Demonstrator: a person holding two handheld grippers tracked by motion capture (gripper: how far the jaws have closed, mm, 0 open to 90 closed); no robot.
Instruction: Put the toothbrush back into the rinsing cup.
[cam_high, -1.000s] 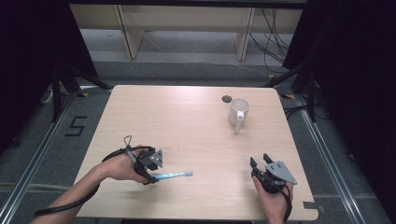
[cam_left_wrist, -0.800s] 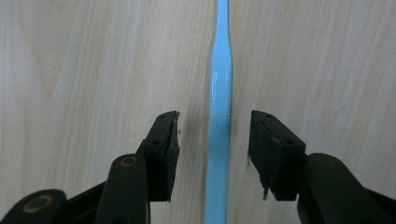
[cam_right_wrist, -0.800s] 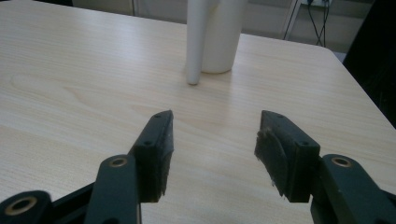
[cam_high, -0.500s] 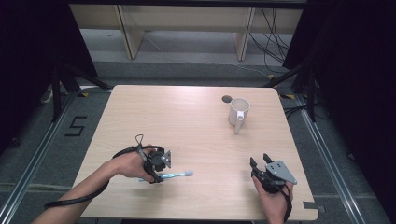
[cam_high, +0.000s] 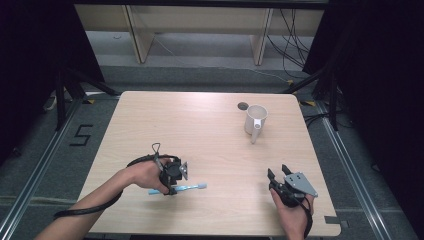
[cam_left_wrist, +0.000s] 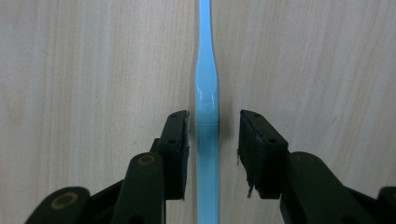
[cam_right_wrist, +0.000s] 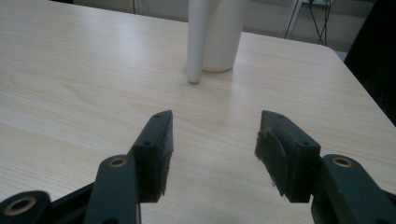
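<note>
Down at the near edge of the counter (cam_high: 210, 135), the right claw (cam_high: 278, 172) sits by the right corner, held in the person's right hand (cam_high: 291, 210), its jaws spread wide with nothing between them. In the right gripper view that claw (cam_right_wrist: 212, 154) looks over bare pale wood toward the mug.

Over on the left, the left hand (cam_high: 145, 175) has the left claw (cam_high: 170, 189) tipped straight down over a light blue toothbrush (cam_high: 180, 188). The left gripper view is the one to watch: the left claw (cam_left_wrist: 214, 154) has its jaws apart, one on each side of the toothbrush (cam_left_wrist: 207, 93), the handle running right up the gap. The left pad looks just about against the handle; the right one stands clear of it. The brush lies flat on the wood, its head pointing to the right in the high view.

Further back, well apart from both hands, a white mug (cam_high: 255, 119) stands upright at the far right, its handle toward the near side. In the right gripper view the mug (cam_right_wrist: 219, 32) is dead ahead. Just behind it is a small dark round hole (cam_high: 243, 106) in the counter top.
</note>
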